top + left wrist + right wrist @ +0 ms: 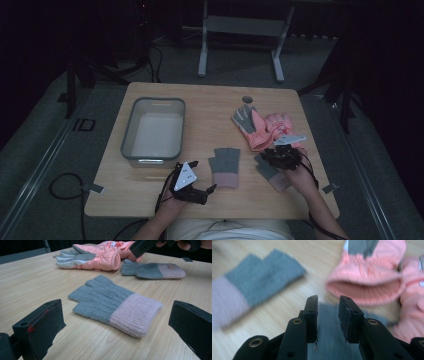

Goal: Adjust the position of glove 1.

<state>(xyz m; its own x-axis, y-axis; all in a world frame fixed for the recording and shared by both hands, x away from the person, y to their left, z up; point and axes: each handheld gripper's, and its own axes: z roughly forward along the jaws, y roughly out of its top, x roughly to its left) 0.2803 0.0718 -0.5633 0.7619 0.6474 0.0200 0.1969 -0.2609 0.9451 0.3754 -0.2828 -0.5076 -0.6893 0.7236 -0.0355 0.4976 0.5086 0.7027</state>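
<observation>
Right gripper (281, 156): above the right-hand grey glove (271, 172), near the table's right edge; jaws a narrow gap apart, nothing between them, pads touching no fabric in the right gripper view.
Left gripper (202, 192): low by the near edge of the table (210, 107), pointing toward the middle grey glove (225, 166); jaws spread wide, bare wood and the glove showing between them, nothing gripped.
Right-hand grey glove: flat on the wood under the right gripper, grey fingers toward the pink gloves, pink cuff toward the person.
Middle grey glove: flat on the table between the two grippers, grey fingers away from the person, pink ribbed cuff nearest; apart from both grippers.
Pink padded gloves (260, 128): lying together beyond the right-hand grey glove, grey-and-white fingertips toward the far edge, one open cuff facing the right gripper; just beside that grey glove.
Grey bin (154, 131): on the left half of the table, open top, well apart from all the gloves.
Right gripper view: blurred; grey knit directly beneath the jaws.
</observation>
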